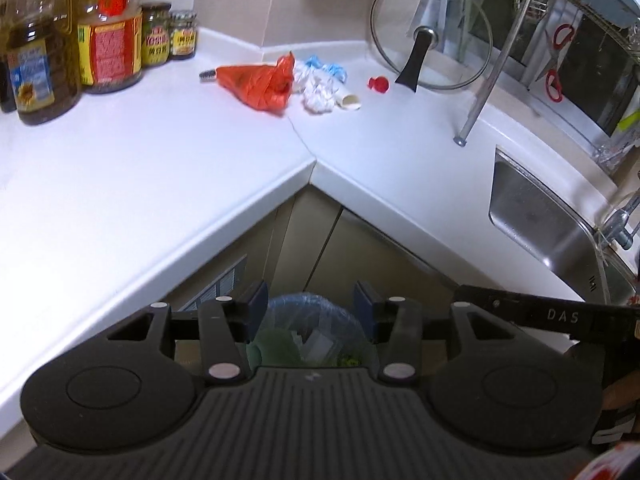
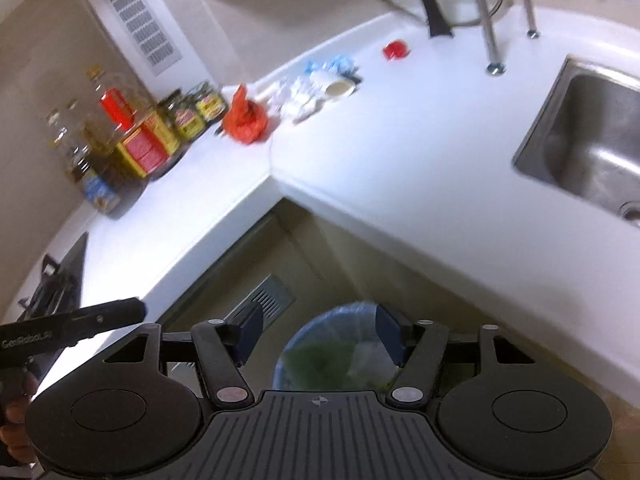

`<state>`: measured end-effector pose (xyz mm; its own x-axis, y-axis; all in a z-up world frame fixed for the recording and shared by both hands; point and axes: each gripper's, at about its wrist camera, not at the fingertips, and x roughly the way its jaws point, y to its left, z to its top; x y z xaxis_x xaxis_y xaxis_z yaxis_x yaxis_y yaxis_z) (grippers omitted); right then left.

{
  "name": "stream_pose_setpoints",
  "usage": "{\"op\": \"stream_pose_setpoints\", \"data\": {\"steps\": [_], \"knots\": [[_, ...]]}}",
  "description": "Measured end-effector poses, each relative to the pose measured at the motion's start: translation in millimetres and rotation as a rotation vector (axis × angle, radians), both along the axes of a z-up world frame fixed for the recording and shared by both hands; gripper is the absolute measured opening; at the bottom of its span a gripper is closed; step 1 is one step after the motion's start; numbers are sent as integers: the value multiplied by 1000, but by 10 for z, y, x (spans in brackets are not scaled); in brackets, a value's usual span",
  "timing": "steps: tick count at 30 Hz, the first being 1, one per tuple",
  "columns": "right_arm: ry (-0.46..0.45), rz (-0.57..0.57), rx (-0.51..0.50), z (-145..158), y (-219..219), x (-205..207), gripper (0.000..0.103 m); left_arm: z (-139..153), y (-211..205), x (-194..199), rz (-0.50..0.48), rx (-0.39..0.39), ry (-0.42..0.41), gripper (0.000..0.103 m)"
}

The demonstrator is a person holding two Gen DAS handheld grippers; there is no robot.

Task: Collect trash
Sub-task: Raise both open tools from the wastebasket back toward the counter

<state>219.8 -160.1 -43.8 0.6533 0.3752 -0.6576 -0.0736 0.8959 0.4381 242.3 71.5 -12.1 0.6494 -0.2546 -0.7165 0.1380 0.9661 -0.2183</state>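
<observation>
Both grippers (image 1: 310, 304) (image 2: 320, 330) angled down, empty

Ahead of the gripper, the white countertop (image 1: 160, 160) looks smooth and glossy; the orange bag (image 1: 260, 82) is crinkled plastic; the sink (image 1: 540, 220) is brushed metal.

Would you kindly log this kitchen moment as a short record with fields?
place: white corner counter beside a sink
trash on counter: orange bag, white and blue wrapper, red cap
bin: trash bin on the floor below, partly filled
left gripper: open, nothing held
right gripper: open, nothing held
</observation>
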Motion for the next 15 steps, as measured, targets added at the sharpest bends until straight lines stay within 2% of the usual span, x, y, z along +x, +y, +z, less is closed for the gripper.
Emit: {"op": "stream_pose_setpoints", "data": {"steps": [2, 6, 10, 15], "knots": [[-25, -26, -17, 42, -16, -9, 68, 21, 20, 29, -1, 10, -10, 48], [-51, -70, 22, 84, -112, -9, 76, 43, 62, 80, 2, 26, -27, 51], [-35, -93, 68, 78, -231, 98, 77, 45, 98, 169, 21, 30, -37, 55], [-25, -72, 59, 68, -341, 318, 77, 43, 51, 349, 53, 45, -46, 58]]}}
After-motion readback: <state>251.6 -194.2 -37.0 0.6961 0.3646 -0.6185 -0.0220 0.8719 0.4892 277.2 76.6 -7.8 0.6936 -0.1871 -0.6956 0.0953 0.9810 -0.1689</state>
